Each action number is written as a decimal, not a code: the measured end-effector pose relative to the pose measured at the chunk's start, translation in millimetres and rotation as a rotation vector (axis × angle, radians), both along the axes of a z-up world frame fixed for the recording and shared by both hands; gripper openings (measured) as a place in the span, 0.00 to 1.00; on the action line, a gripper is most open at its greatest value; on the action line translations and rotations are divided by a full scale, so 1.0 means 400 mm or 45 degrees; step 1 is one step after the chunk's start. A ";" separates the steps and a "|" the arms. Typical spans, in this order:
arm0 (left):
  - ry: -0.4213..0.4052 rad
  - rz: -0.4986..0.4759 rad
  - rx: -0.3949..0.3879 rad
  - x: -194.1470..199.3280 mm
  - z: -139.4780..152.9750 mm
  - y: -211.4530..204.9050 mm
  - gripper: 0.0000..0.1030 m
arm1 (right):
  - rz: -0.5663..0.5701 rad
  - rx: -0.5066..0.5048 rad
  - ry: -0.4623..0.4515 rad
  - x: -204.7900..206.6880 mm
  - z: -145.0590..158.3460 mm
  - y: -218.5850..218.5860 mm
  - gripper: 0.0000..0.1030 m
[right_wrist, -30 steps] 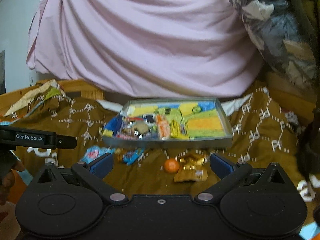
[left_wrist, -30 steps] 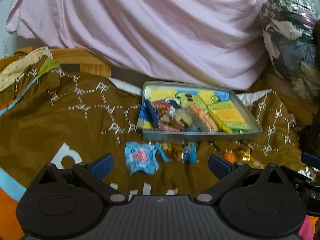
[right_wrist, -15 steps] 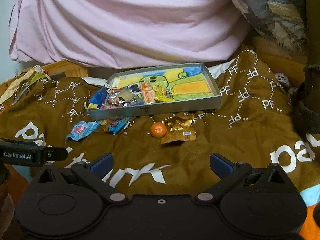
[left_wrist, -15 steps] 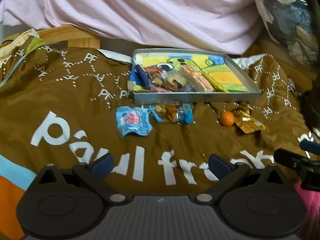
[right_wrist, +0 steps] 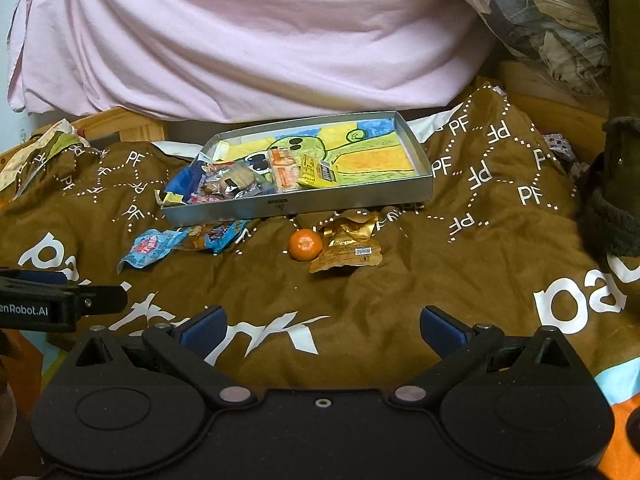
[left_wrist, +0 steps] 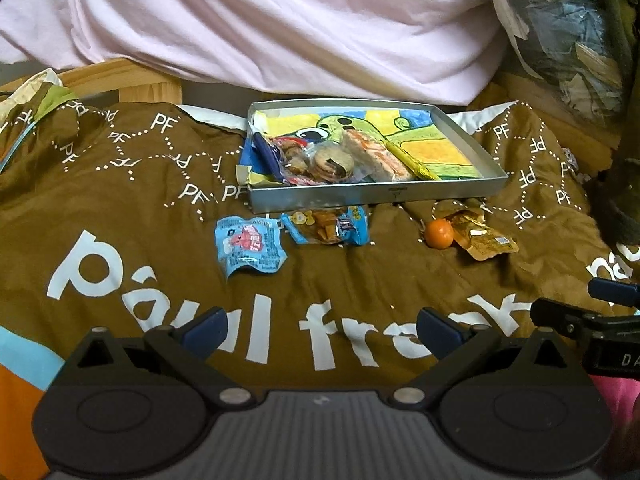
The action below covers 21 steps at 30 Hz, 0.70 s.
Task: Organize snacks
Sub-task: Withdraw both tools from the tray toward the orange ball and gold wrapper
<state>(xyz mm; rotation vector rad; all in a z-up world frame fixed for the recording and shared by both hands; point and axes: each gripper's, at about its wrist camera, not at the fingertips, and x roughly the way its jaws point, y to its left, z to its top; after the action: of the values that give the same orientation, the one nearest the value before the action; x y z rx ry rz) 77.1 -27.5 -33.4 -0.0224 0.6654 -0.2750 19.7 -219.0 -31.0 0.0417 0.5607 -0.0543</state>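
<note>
A shallow grey tray with a cartoon drawing inside lies on a brown blanket and holds several snack packs at its left end. In front of it lie a light blue packet, a blue-and-orange packet, a small orange fruit and a gold packet. My left gripper is open and empty, well short of the packets. My right gripper is open and empty too, below the fruit.
The brown blanket with white lettering covers the surface. A pink sheet hangs behind the tray. A bag of clothes sits at back right, a wooden frame at back left.
Both grippers have pulled back and tilted down, so the tray and loose snacks sit farther off and more blanket lettering shows. Nothing was picked up.
</note>
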 end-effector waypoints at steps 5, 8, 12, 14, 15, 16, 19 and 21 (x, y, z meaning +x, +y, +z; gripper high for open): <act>-0.026 0.006 0.017 0.000 0.002 -0.002 1.00 | 0.015 -0.021 -0.023 0.013 0.006 0.000 0.99; -0.045 -0.003 0.042 -0.003 0.004 -0.006 1.00 | 0.023 -0.033 -0.032 0.022 0.011 0.001 0.99; -0.037 0.000 0.061 0.005 0.004 -0.011 1.00 | 0.028 -0.046 -0.027 0.035 0.013 -0.002 0.99; -0.025 0.003 0.063 0.015 0.008 -0.014 1.00 | 0.025 -0.055 -0.027 0.045 0.015 -0.006 0.99; -0.021 0.000 0.061 0.021 0.010 -0.015 1.00 | 0.024 -0.059 -0.026 0.049 0.017 -0.007 0.99; -0.018 -0.008 0.059 0.030 0.014 -0.019 1.00 | 0.022 -0.066 -0.028 0.055 0.019 -0.010 0.99; -0.023 -0.043 0.044 0.062 0.024 -0.036 1.00 | 0.016 -0.097 -0.034 0.078 0.026 -0.016 0.99; -0.029 -0.093 0.010 0.090 0.031 -0.053 1.00 | 0.019 -0.119 -0.043 0.096 0.030 -0.020 0.99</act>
<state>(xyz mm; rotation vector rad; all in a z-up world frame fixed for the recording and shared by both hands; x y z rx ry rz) 113.0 -48.8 -20.9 0.0123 0.6457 -0.3425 58.2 -227.1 -19.1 -0.0524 0.5243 -0.0652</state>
